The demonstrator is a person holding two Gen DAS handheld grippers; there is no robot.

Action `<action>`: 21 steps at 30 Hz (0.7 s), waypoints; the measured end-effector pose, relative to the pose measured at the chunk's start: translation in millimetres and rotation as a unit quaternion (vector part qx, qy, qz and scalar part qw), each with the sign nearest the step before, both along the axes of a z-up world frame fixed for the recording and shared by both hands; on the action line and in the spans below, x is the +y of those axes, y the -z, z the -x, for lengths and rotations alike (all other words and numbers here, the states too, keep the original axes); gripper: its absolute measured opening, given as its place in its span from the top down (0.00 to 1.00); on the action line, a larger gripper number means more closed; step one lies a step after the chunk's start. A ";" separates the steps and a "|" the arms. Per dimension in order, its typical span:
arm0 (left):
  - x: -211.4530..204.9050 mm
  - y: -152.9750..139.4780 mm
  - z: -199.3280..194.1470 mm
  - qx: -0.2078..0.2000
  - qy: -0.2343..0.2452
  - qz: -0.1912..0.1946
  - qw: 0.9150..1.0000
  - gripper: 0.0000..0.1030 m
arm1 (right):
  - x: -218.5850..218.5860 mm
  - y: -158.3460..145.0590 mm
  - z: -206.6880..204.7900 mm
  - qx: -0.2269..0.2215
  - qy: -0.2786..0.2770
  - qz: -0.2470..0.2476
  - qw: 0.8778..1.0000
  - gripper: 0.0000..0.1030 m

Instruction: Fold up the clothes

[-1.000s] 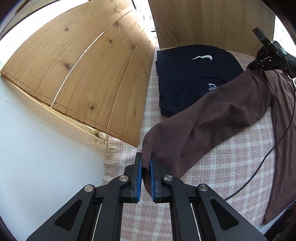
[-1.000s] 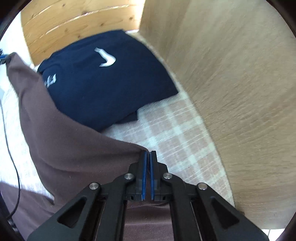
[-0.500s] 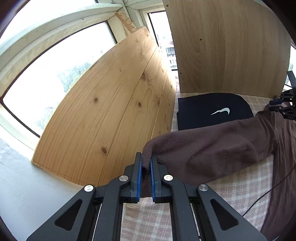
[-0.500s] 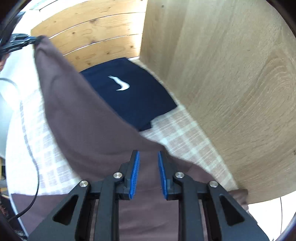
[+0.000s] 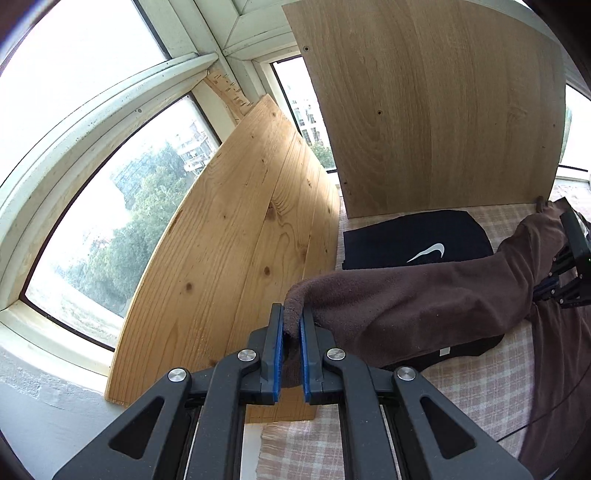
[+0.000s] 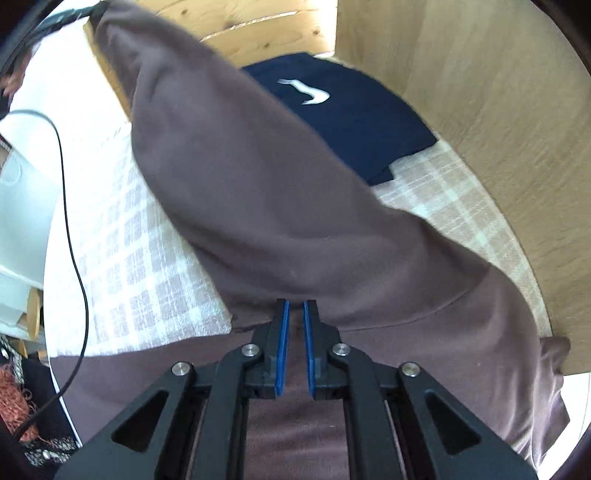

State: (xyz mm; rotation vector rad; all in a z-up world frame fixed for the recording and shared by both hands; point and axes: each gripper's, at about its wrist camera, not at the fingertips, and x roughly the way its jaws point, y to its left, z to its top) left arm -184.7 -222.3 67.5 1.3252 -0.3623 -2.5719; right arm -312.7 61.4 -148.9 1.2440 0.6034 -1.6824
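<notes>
A brown long-sleeved garment (image 6: 258,184) lies on the checked tablecloth (image 6: 129,258), one sleeve (image 5: 406,295) lifted and stretched across. My left gripper (image 5: 291,314) is shut on the cuff of that sleeve and holds it in the air; it also shows as the left gripper (image 6: 74,14) at the top left of the right wrist view. My right gripper (image 6: 293,306) points down at the base of the sleeve near the shoulder seam. Its jaws are closing to a narrow gap with brown cloth between them. It appears again as the right gripper (image 5: 550,288) at the right edge of the left wrist view.
A folded navy shirt (image 5: 413,240) with a white swoosh lies behind the sleeve by the upright oak board (image 5: 424,110). A pine board (image 5: 240,258) leans against the window (image 5: 92,147) on the left. A black cable (image 6: 74,240) runs over the table's left edge.
My left gripper has risen with the cuff, lifting the sleeve off the cloth. My right gripper let go of the garment's edge, shifted to the sleeve base and narrowed again.
</notes>
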 end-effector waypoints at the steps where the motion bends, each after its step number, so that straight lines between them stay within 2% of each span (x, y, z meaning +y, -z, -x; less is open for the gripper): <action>1: 3.6 -3.7 -7.8 0.003 0.004 -0.002 1.000 0.93 | 1.1 0.8 4.6 0.001 0.010 -0.005 1.000 0.92; 6: 25.3 -23.5 -48.7 0.016 0.022 -0.020 0.999 0.93 | 0.6 27.0 4.6 -0.001 0.026 -0.042 0.999 0.92; 7: 30.7 -25.3 -58.1 0.016 0.029 -0.021 0.999 0.93 | 3.3 26.6 2.7 -0.008 0.033 -0.037 0.999 0.92; 12: 59.9 -20.9 -100.7 0.000 0.066 -0.032 0.997 0.93 | 51.1 -39.6 -35.0 -0.047 0.069 0.081 0.993 0.89; 13: 67.0 -18.9 -107.5 -0.003 0.074 -0.034 0.997 0.93 | 58.5 -51.9 -47.3 -0.054 0.072 0.091 0.992 0.82; 15: 82.4 -13.1 -119.5 -0.006 0.089 -0.030 0.996 0.93 | 68.2 -64.4 -76.0 -0.059 0.069 0.103 0.991 0.72; 18: 106.2 -8.0 -139.9 -0.005 0.112 -0.055 0.992 0.93 | 71.1 -69.3 -99.0 -0.050 0.064 0.098 0.992 0.71; 21: 131.3 -2.7 -160.3 0.000 0.129 -0.081 0.988 0.93 | 64.5 -70.2 -102.8 -0.042 0.064 0.083 0.994 0.71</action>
